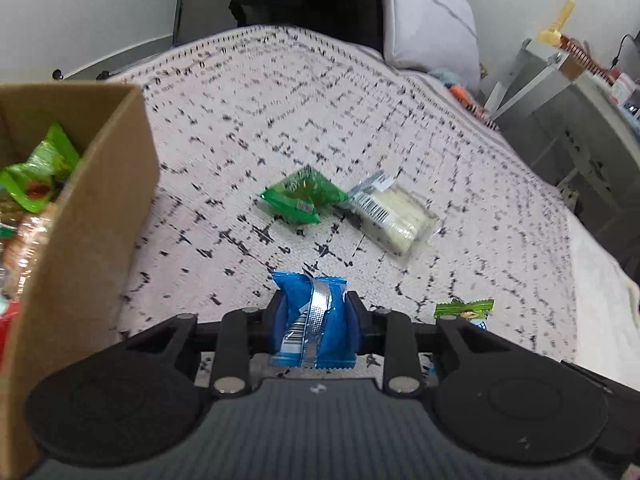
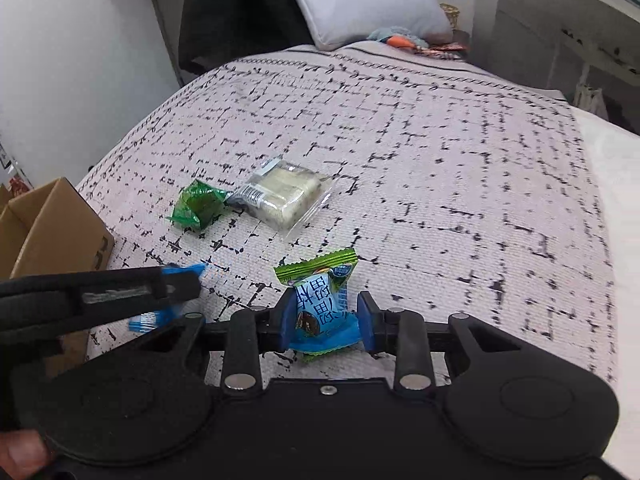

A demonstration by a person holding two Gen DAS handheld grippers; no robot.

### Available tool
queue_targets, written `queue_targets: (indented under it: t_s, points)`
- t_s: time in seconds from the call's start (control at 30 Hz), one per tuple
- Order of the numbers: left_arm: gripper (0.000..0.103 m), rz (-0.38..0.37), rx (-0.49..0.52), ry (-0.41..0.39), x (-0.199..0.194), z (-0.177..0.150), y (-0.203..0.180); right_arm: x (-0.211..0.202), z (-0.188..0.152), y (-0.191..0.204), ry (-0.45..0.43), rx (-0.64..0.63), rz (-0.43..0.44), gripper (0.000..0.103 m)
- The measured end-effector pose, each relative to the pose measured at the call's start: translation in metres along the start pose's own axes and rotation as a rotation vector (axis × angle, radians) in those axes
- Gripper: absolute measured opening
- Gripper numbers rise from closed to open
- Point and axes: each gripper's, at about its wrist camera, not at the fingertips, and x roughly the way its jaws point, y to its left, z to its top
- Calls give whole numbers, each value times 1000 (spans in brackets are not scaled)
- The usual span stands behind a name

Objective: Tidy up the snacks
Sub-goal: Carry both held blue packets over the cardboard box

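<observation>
Hiding most of its contents, the cardboard box (image 1: 92, 208) is cut off at the left edge; only green and orange wrappers show inside. The left gripper (image 1: 313, 316) pinches a blue snack packet (image 1: 310, 320) beside the box, above the patterned bedspread (image 1: 360, 120). The right gripper (image 2: 326, 316) squeezes a green-and-blue candy (image 2: 318, 300). A green packet (image 2: 198, 206) touches a clear-wrapped white bar (image 2: 286, 194) lying farther off.

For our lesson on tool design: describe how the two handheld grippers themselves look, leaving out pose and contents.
Both are matt black plastic. The left gripper and right gripper have blue pads, silver pivot screws, round side discs and a ribbed body. No cables or sleeves show.
</observation>
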Motion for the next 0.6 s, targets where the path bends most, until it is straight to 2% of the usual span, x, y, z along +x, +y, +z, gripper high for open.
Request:
queue_targets:
  t_s: [0.3,0.6]
  points:
    - [30,-56,-31,-47,-53,1,14,-47,0,25,-75,-31,5,31]
    - [30,-88,-102,-83,-105,-5,46,-88,1,63,-140,-45,7,31]
